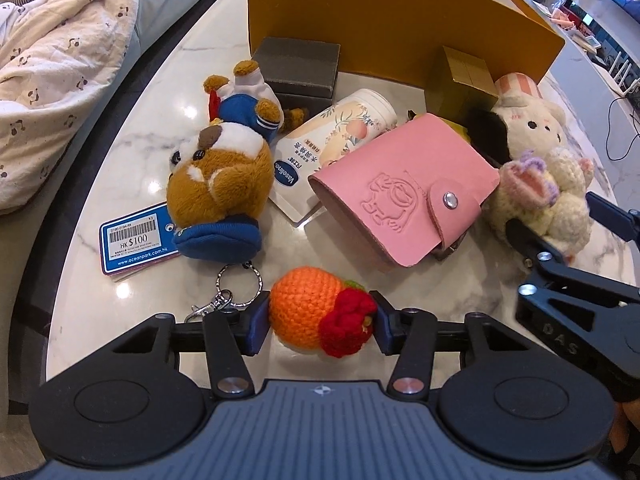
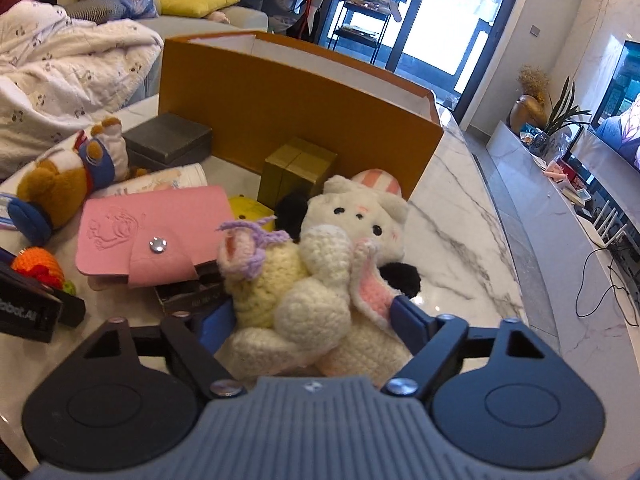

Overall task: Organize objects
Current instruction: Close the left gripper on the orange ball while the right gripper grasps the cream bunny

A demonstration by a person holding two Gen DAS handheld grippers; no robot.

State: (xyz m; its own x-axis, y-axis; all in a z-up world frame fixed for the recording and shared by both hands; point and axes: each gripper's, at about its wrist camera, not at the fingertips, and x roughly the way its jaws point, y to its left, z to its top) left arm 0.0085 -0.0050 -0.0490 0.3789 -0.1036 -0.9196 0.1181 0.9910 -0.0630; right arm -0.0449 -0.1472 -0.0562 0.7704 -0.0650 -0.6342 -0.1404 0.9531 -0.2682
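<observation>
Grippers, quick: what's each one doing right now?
Left gripper: shut on the orange crochet toy.
Right gripper: shut on the cream crochet bunny.

Right tool (image 2: 312, 316) seemingly grips crocheted rabbit (image 2: 304, 300).

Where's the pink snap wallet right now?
The pink snap wallet lies mid-table in the left wrist view, leaning on the Vaseline tube, between the brown plush and the cream crochet bunny.

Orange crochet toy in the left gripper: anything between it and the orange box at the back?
Yes. The orange crochet toy sits in the left gripper. Between it and the orange box lie the pink wallet, the lotion tube and the grey box.
</observation>
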